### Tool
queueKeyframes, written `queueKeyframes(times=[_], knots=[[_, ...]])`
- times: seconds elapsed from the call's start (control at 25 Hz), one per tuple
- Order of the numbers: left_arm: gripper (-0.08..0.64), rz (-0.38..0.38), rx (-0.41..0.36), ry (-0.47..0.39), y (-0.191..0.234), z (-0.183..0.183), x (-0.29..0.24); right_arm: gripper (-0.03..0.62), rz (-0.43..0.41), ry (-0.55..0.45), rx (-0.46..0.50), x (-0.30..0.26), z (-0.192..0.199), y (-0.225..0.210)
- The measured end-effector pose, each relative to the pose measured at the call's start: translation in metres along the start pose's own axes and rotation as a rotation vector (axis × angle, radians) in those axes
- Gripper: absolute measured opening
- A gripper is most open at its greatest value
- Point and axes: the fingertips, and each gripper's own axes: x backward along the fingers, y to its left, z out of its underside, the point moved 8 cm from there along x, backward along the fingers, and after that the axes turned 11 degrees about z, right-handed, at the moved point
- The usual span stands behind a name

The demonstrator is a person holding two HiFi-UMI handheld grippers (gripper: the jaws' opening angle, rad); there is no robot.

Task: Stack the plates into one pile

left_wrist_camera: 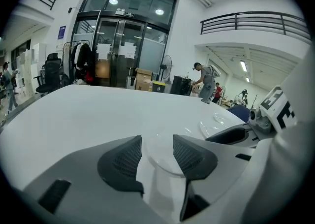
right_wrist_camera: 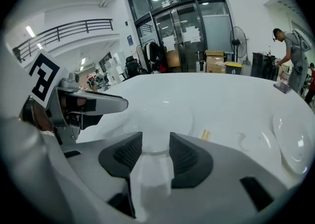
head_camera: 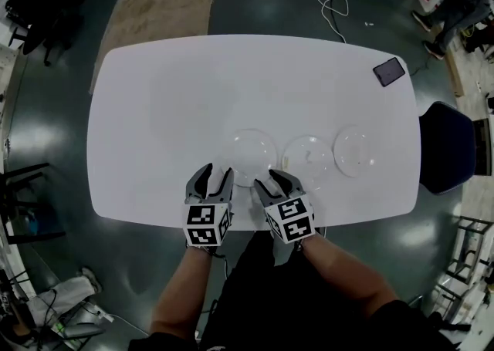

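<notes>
clear glass or plastic: three round, shallow plates, glossy and thin-rimmed. left plate (head_camera: 248, 155), middle plate (head_camera: 309, 156) and right plate (head_camera: 356, 150) are laid in a row near the front edge of the white, smooth, round-cornered worktop (head_camera: 231, 87); none is stacked yet. left tongs (head_camera: 214, 174) and right tongs (head_camera: 272, 181), fitted with dark ribbed pads, are held apart and empty, both aimed at the left plate's near rim. risks judged: the slick rim may be missed against the white, slipped from the pads, or shoved along the worktop; the tongs may be knocked together by crowding one plate.
</notes>
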Motion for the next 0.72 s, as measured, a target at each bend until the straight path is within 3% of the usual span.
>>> queueKeyframes(times=[0.28,0.72], knots=[[0.205,0.007,0.033,0.015,0.005,0.003,-0.007,0.187,0.015,0.025,-0.002,-0.004,0.003,-0.001],[0.206,0.076,0.171,0.01,0.01,0.0,-0.021,0.17,0.008,0.024,0.007,-0.006,0.003,0.003]])
